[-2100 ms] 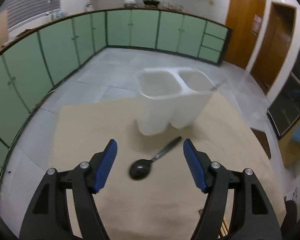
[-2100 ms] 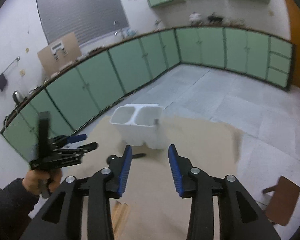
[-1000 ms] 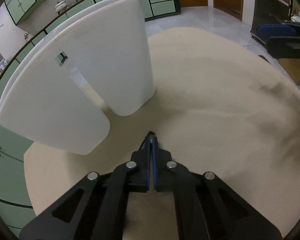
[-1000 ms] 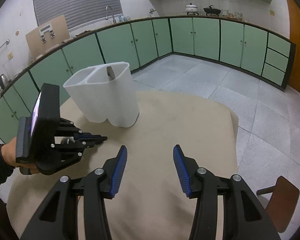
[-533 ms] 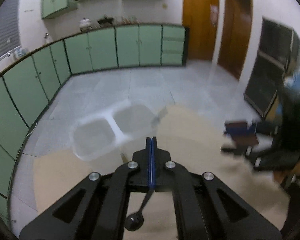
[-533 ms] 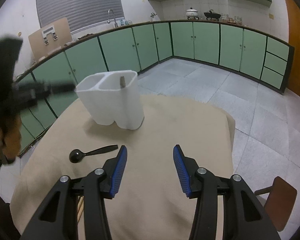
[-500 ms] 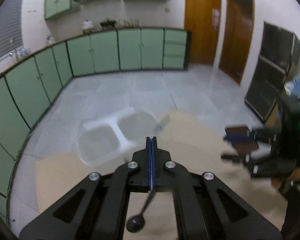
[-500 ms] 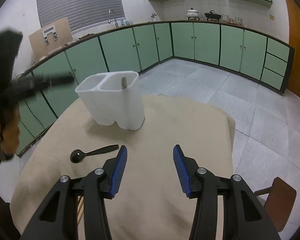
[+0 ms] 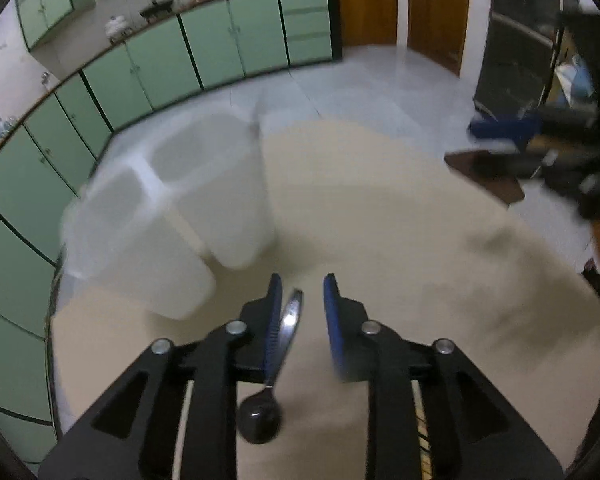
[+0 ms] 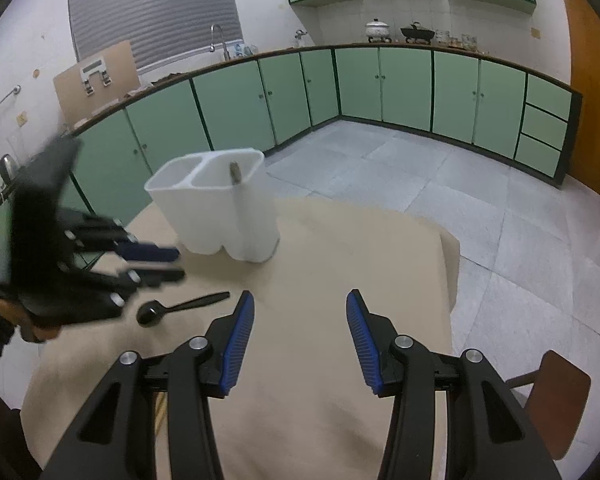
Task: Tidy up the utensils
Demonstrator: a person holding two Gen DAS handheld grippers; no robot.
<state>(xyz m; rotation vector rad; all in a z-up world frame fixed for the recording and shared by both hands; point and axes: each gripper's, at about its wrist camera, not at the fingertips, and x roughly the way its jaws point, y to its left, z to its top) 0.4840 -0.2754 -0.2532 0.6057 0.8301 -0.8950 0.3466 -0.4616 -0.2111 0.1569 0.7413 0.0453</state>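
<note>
Left wrist view: the left gripper (image 9: pixel 299 300) has its jaws parted, and the black spoon (image 9: pixel 274 376) runs between the blue pads (image 9: pixel 273 322), handle forward, bowl toward the camera; whether it touches the left pad cannot be determined from this blurred frame. Right wrist view supplies what that one lacks: the spoon (image 10: pixel 178 307) lies flat on the beige table cover (image 10: pixel 340 264), and the left gripper (image 10: pixel 156 264), motion-blurred in the person's left hand (image 10: pixel 16 312), is above and just beside the bowl end. The right gripper (image 10: pixel 298 340) has its jaws spread wide with nothing between them, over bare cover, well apart from the spoon. The white two-compartment utensil holder (image 10: pixel 216 204) stands upright near the far edge of the cover beyond the spoon; one utensil handle (image 10: pixel 234 172) rises from its right compartment. In the left wrist view the holder (image 9: pixel 172 216) is smeared and this detail is indistinct. Surroundings: green cabinets (image 10: pixel 404 92), a brown chair seat (image 10: pixel 556 396) off the table's right side
</note>
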